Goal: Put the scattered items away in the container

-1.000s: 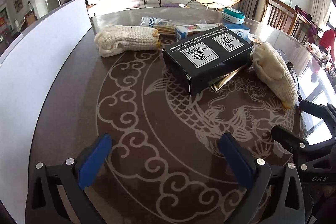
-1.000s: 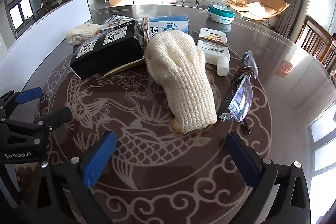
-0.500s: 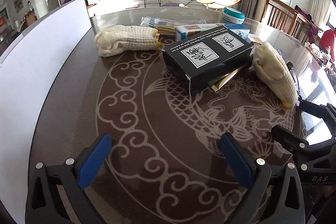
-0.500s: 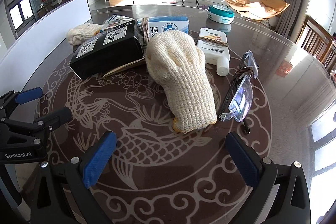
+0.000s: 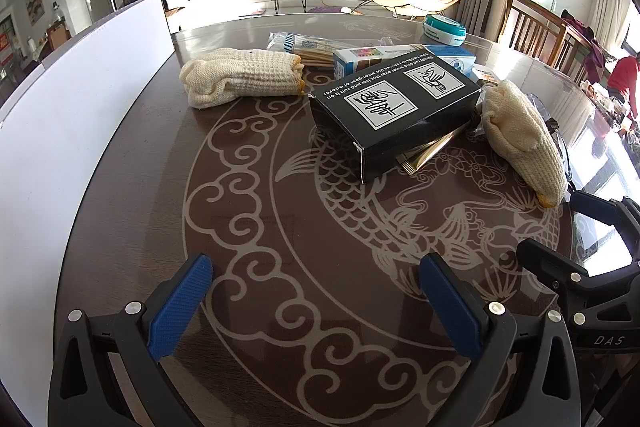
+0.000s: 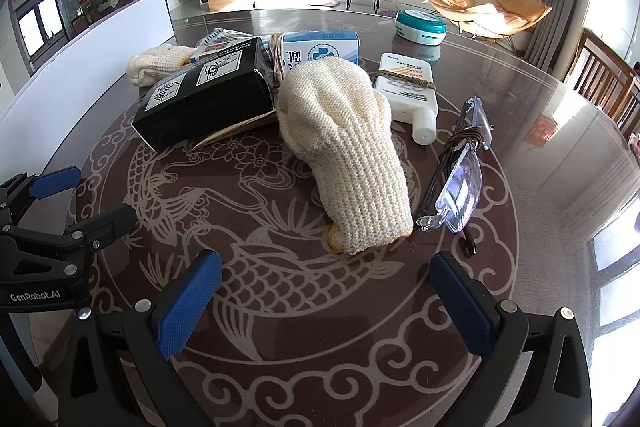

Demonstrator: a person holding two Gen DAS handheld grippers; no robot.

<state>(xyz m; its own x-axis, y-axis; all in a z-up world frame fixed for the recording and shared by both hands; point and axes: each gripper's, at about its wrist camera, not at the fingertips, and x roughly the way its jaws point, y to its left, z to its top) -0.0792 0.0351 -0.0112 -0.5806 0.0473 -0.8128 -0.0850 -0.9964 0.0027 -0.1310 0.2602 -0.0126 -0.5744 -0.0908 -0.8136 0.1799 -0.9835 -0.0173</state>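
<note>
Plainly, risk: the container is not clearly identifiable in either view, so a picked item may have no sure drop place.
Snag risk: the near glove [image 6: 348, 151] leans against the black box [image 6: 200, 99] and lies just beside the safety glasses [image 6: 456, 175]; a wide pinch at its cuff could drag either one across the desk [image 6: 280, 307].
Right gripper [image 6: 326, 301]: fingers spread apart, holding nothing; the glove's cuff lies just ahead of them, not touching.
Left gripper [image 5: 316, 301]: fingers likewise released and empty, well short of the black box [image 5: 394, 111].
Far glove [image 5: 240, 77]: beyond the black box, apart from both grippers.
</note>
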